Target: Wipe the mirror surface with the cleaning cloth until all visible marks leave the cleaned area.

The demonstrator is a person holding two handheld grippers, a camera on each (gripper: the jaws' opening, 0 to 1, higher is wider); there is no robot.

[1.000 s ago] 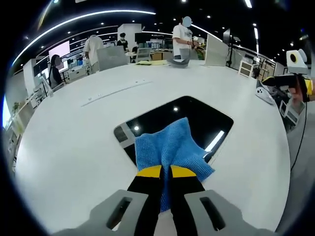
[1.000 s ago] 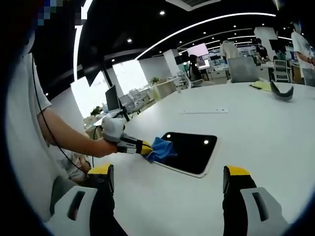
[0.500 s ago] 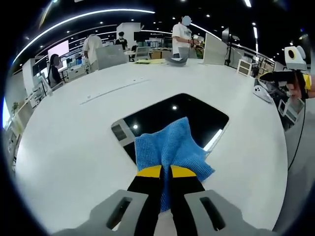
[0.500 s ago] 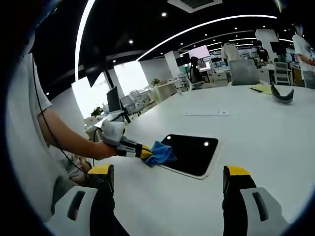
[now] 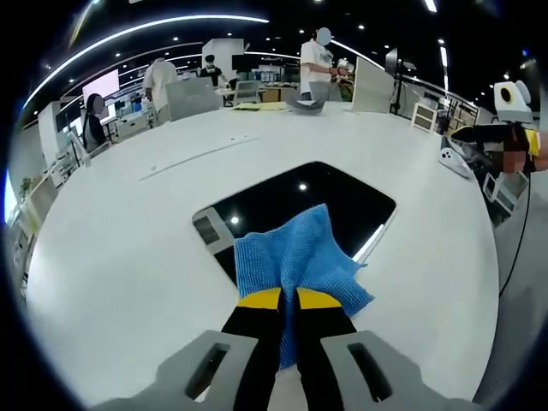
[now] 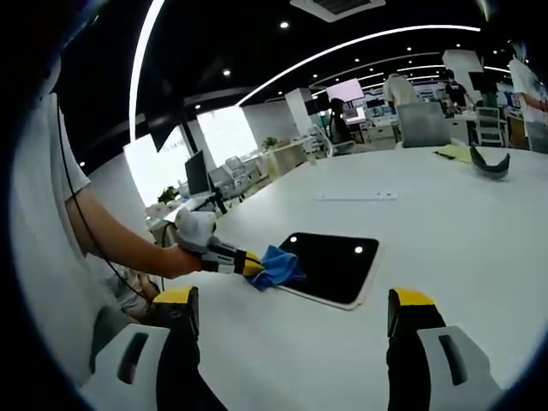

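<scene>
- On the white table (image 5: 111,257) lies the dark mirror (image 5: 282,205), its near edge under the blue cloth (image 5: 295,257).
- Left gripper (image 5: 287,300) pinches that cloth; press flat, sweep overlapping passes across the glass.
- Right gripper (image 6: 291,312) hovers spread, holding nothing; keep it clear.

Open-plan office: big white table (image 5: 111,257), desks w/ monitors (image 6: 195,175), ceiling light strips (image 6: 360,41)
</scene>
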